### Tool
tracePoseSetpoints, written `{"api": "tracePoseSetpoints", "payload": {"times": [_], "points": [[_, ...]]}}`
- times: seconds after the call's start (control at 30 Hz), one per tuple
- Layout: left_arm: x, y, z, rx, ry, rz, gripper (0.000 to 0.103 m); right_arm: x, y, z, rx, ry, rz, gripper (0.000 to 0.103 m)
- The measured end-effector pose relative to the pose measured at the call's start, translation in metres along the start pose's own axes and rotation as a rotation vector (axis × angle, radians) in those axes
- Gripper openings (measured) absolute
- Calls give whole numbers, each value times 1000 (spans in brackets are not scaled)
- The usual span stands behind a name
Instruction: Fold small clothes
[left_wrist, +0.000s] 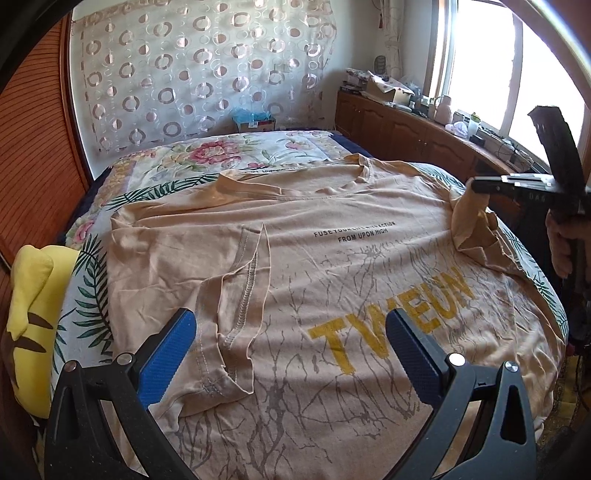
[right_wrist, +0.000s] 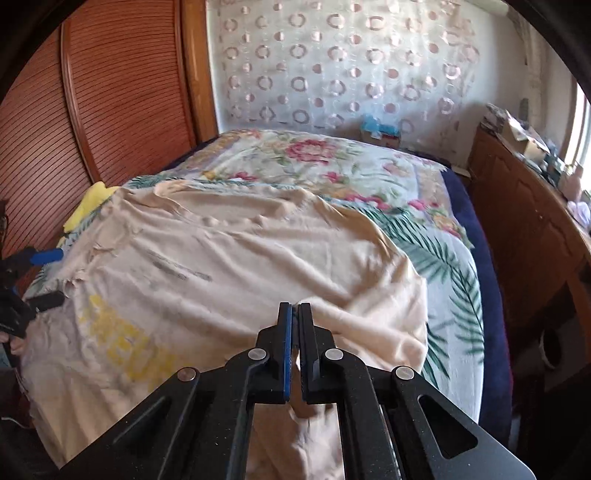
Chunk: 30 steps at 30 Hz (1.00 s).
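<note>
A tan T-shirt (left_wrist: 295, 266) lies spread across the bed, on top of a floral bedspread (left_wrist: 192, 155) printed with pink flowers and green palm fronds. The shirt's printed side faces up: yellow block letters, a couple of small black text lines above them, and a grey branching pattern running toward the hem. One sleeve (left_wrist: 236, 295) is already turned inward and lies flat on the body of the shirt, its stitched hem showing.

The left gripper (left_wrist: 290, 354) hovers low over that folded sleeve with its blue-padded fingers (left_wrist: 166, 354) spread wide apart, holding nothing.

On the other side, the right gripper (right_wrist: 295, 314) has its jaws pressed together on the opposite sleeve (left_wrist: 476, 225), which rises off the bed in a bunched peak (in the right wrist view the cloth runs straight up into the pinched tips). Seen from the left wrist camera, this gripper sits at the far right edge with fingers of the person's hand (left_wrist: 561, 247) wrapped around its handle.

A yellow plush toy (left_wrist: 33, 310) rests at the bed's edge against a slatted wooden wardrobe (right_wrist: 92, 110). A sheer curtain (left_wrist: 207, 70) patterned with rings covers the wall behind, and a wooden cabinet (left_wrist: 402, 133) cluttered with boxes and bottles runs beneath the bright window (left_wrist: 491, 62).
</note>
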<state>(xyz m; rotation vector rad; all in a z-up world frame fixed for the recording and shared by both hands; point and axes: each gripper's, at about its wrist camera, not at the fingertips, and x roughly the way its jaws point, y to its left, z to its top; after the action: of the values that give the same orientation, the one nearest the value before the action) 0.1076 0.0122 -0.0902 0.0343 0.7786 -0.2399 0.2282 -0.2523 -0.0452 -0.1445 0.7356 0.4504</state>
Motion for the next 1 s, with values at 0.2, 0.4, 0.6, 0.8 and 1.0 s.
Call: {"api": "tracePoseSetpoints", "payload": {"times": [0.2,0.4,0.6,0.8,1.0], "points": [[-2,4,-2,-11,-2,0,103,1,17,28,38,-69,156,3],[-5,6,-2,-16,-8,-2,103,-6,15,16,6,-100,85,29],[-12,4,-2,-22,-32,-20,103,-17,12,-22,-22,-55,-9,29],[-16,-1,-1,-21,-43,-29,103,-16,10,-70,-13,35,-52,29],[-13,-4,-1,-18,-30,-27,103,-12,17,-89,-15,69,-59,26]]}}
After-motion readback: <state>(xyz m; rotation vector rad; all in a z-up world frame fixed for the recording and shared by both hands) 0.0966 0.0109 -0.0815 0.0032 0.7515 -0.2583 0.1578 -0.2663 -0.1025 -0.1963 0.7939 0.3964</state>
